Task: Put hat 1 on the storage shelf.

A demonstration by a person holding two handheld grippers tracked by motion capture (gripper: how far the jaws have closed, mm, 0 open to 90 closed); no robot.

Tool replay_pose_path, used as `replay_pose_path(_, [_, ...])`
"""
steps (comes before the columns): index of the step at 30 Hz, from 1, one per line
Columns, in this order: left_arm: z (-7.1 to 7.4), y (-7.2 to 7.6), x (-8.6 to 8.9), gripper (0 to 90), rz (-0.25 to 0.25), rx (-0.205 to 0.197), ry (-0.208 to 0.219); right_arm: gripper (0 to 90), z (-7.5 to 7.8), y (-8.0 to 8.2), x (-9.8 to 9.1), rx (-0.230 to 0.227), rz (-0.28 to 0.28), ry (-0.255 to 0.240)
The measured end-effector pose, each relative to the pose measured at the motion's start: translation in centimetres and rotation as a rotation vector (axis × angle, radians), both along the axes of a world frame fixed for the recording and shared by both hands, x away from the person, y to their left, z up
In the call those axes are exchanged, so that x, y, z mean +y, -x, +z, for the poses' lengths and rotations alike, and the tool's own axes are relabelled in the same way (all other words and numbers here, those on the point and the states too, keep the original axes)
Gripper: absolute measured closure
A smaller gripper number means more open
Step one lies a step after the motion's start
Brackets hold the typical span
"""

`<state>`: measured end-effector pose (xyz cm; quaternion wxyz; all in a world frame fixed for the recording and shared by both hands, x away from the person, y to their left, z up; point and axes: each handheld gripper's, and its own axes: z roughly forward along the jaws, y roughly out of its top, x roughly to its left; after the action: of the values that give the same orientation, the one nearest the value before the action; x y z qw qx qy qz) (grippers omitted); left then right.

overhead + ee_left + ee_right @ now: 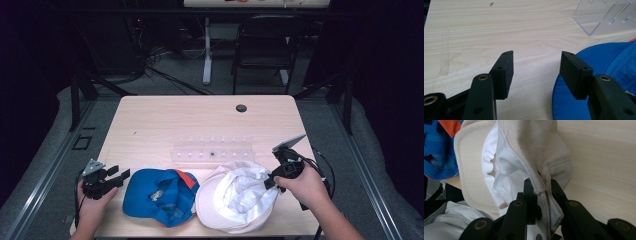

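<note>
A cream-white cap (235, 197) lies upside down near the table's front edge, right of centre. My right gripper (270, 181) is shut on its right rim; in the right gripper view the cream cap (529, 150) has its hem pinched between the black jaws of the right gripper (541, 192). A blue cap with orange trim (157, 195) lies upside down to the left of the white one, touching it. My left gripper (123, 175) stands open just left of the blue cap. In the left gripper view the left gripper (536, 67) has bare wood between its jaws, beside the blue cap (604, 62).
A clear acrylic rack (212, 149) stands on the wooden table (200, 117) behind the caps; the acrylic rack (609, 15) also appears at upper right in the left gripper view. A dark round grommet (241, 108) sits near the far edge. A black chair (265, 45) stands beyond the table.
</note>
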<state>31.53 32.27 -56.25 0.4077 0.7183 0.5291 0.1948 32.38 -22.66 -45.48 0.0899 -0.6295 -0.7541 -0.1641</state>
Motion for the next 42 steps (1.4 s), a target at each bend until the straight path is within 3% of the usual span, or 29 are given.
replay_pose_path(8, [0.0,0.0,0.0,45.4,0.002,0.0,0.001,79.5,2.6,0.1,0.5,-0.02,0.004,0.044])
replay_pose_path(9, [0.0,0.0,0.0,45.4,0.002,0.0,0.001,79.5,3.4,0.1,0.4,-0.013,0.013,0.064])
replay_pose_path(14, [0.0,0.0,0.0,45.4,0.002,-0.002,0.002,79.5,4.3,0.2,0.5,-0.007,-0.007,0.068])
replay_pose_path(18, [-0.1,0.0,0.0,45.4,0.004,-0.011,0.005,79.5,4.3,0.4,0.4,0.039,-0.012,-0.002])
replay_pose_path(22, [0.0,0.0,0.0,45.4,-0.001,0.0,-0.001,79.6,4.2,0.3,-0.2,0.101,-0.006,-0.121])
replay_pose_path(24, [0.0,0.0,0.0,45.4,-0.001,0.0,-0.001,79.6,4.2,0.3,-0.4,0.111,-0.039,-0.192])
replay_pose_path(25, [0.0,0.0,0.0,45.4,-0.001,0.0,-0.001,79.6,4.2,0.3,-0.4,0.111,-0.039,-0.192])
replay_pose_path(27, [0.0,0.0,0.0,45.4,-0.001,-0.001,-0.002,79.7,4.2,0.2,-0.8,0.135,-0.045,-0.282])
replay_pose_path(30, [0.0,0.0,0.0,45.4,-0.001,-0.001,-0.002,79.8,4.4,0.1,-1.0,0.157,-0.031,-0.346])
replay_pose_path(35, [0.0,0.0,0.0,45.4,0.006,-0.013,0.004,80.0,5.0,0.2,-0.6,0.169,-0.055,-0.46])
replay_pose_path(40, [0.1,0.0,0.0,45.4,0.001,-0.004,-0.001,80.0,6.0,0.4,0.0,0.163,-0.021,-0.608])
replay_pose_path(42, [0.0,0.0,0.0,45.4,0.005,-0.016,0.005,80.1,6.4,0.5,0.4,0.155,-0.016,-0.638])
